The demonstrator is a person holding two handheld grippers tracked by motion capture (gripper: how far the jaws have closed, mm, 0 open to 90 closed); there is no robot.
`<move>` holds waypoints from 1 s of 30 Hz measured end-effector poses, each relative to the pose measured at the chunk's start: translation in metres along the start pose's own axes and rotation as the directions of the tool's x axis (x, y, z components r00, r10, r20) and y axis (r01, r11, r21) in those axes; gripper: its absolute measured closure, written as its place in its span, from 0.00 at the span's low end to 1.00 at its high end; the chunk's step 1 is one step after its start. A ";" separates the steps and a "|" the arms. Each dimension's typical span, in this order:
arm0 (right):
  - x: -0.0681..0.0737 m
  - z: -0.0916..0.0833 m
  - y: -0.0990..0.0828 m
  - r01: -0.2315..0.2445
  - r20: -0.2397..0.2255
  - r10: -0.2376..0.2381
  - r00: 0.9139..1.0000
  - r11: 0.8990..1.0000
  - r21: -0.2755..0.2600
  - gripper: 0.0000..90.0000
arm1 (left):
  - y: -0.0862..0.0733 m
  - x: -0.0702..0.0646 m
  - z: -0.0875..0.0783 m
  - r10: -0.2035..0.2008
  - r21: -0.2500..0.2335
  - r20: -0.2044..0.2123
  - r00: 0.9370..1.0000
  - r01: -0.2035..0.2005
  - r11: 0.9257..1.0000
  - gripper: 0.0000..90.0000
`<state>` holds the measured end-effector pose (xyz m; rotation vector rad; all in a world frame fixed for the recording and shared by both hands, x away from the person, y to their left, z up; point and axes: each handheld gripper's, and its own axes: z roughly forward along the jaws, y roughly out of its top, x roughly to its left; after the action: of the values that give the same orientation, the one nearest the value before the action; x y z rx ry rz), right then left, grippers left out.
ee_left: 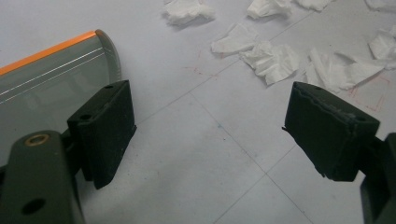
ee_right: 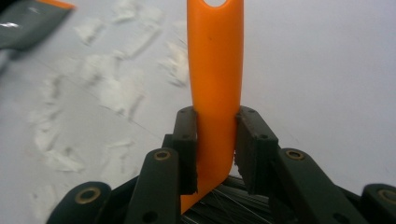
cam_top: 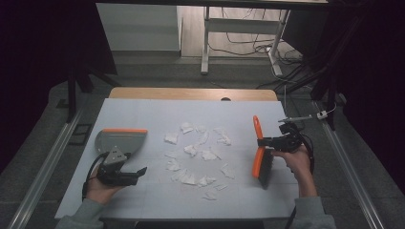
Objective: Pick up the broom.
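Right gripper [cam_top: 265, 141] clamped on the orange plastic handle of a black-bristled hand brush [cam_top: 261, 155] – held at the right of the white table mat [cam_top: 143, 200], left gripper [cam_top: 138, 172] jaws spread wide and empty, grey dustpan with orange edge [cam_top: 118, 140] just beyond it, torn white paper scraps [cam_top: 196, 155] scattered between.

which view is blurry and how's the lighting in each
Right gripper view: paper scraps smeared by blur, orange brush sharp in the right hand-held gripper. Left gripper view: crisp, evenly lit, dustpan with faint glare lines. High view: dim, surroundings nearly black, table pale.
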<state>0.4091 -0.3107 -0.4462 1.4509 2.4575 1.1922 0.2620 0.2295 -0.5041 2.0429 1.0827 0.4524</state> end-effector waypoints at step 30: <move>0.036 -0.021 0.008 0.071 -0.119 -0.135 0.984 0.900 -0.430 0.79 | 0.014 -0.012 0.009 0.034 -0.029 0.018 0.999 -0.033 0.999 0.19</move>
<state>0.3867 -0.2935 -0.4150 1.1323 2.1284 1.7272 0.2681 0.2107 -0.4987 2.0385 1.0266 0.4634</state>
